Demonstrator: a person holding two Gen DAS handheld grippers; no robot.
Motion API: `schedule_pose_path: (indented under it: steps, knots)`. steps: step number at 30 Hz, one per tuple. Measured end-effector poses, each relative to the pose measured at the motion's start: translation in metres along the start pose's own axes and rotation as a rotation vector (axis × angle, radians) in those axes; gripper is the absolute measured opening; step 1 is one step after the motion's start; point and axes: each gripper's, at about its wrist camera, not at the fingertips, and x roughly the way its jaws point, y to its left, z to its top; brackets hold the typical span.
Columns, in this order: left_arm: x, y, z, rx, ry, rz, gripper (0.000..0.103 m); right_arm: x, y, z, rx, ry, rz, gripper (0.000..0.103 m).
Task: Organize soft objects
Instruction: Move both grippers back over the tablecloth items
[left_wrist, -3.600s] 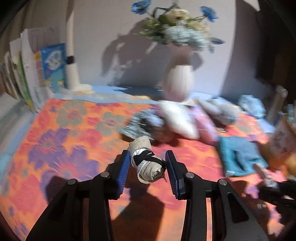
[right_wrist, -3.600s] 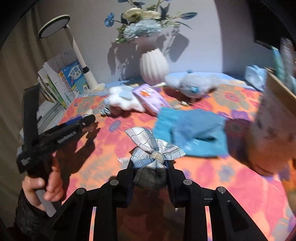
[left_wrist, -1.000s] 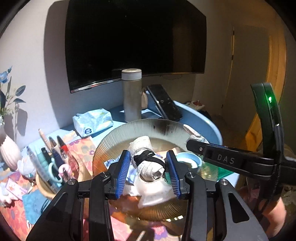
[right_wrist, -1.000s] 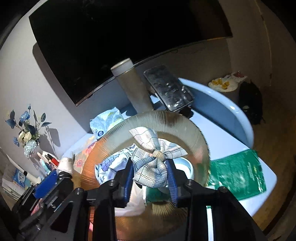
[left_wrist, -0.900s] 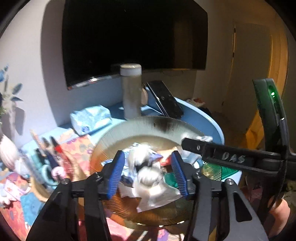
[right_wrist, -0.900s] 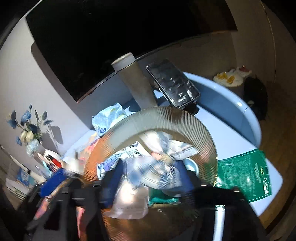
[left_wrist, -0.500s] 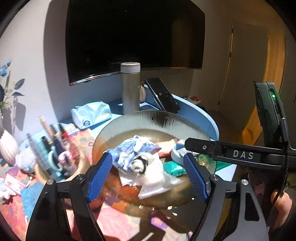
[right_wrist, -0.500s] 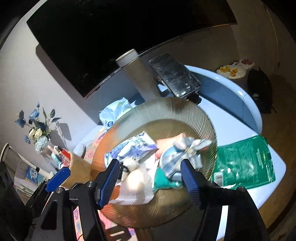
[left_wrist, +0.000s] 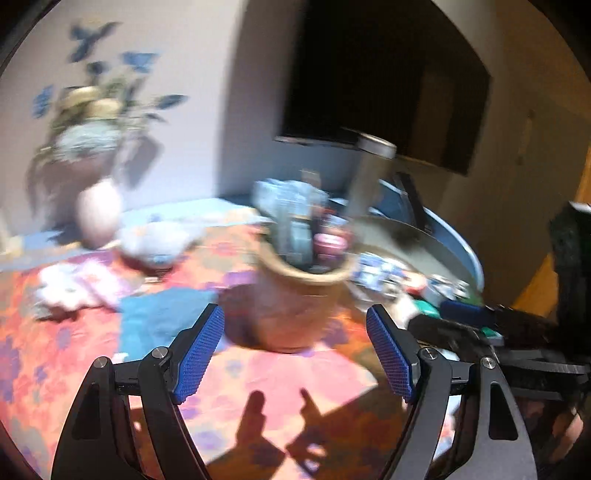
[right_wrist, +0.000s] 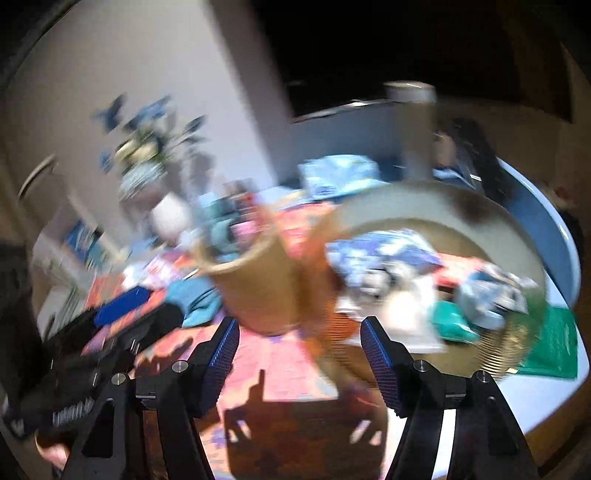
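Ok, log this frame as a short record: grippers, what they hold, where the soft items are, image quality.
left gripper: open, empty
right gripper: open, empty
tray: round and ribbed, holds a pile of soft items
plaid bow: in the tray, right side
teal cloth: flat on the floral tablecloth, left of the pen pot
plush toy: on the cloth near the vase
image quality: both views motion-blurred, small items unclear
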Motion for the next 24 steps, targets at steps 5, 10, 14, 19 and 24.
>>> schedule_pose_path:
  steps: [5, 10, 14, 19, 24]
  knots:
    - [-0.026, 0.057, -0.001, -0.072, -0.05, 0.075, 0.078, 0.014, 0.063, -0.006, -0.151, 0.018, 0.026, 0.084]
    - [-0.049, 0.116, -0.002, -0.108, -0.087, 0.249, 0.078, 0.04, 0.107, -0.015, -0.268, 0.065, 0.011, 0.084]
    - [-0.062, 0.161, -0.007, -0.113, -0.087, 0.356, 0.078, 0.067, 0.125, -0.021, -0.291, 0.122, 0.032, 0.084]
    - [-0.053, 0.203, -0.023, -0.19, -0.032, 0.359, 0.078, 0.11, 0.147, -0.033, -0.285, 0.212, 0.069, 0.084]
    - [-0.036, 0.21, -0.027, -0.179, 0.002, 0.329, 0.078, 0.14, 0.161, -0.038, -0.25, 0.225, 0.026, 0.084]
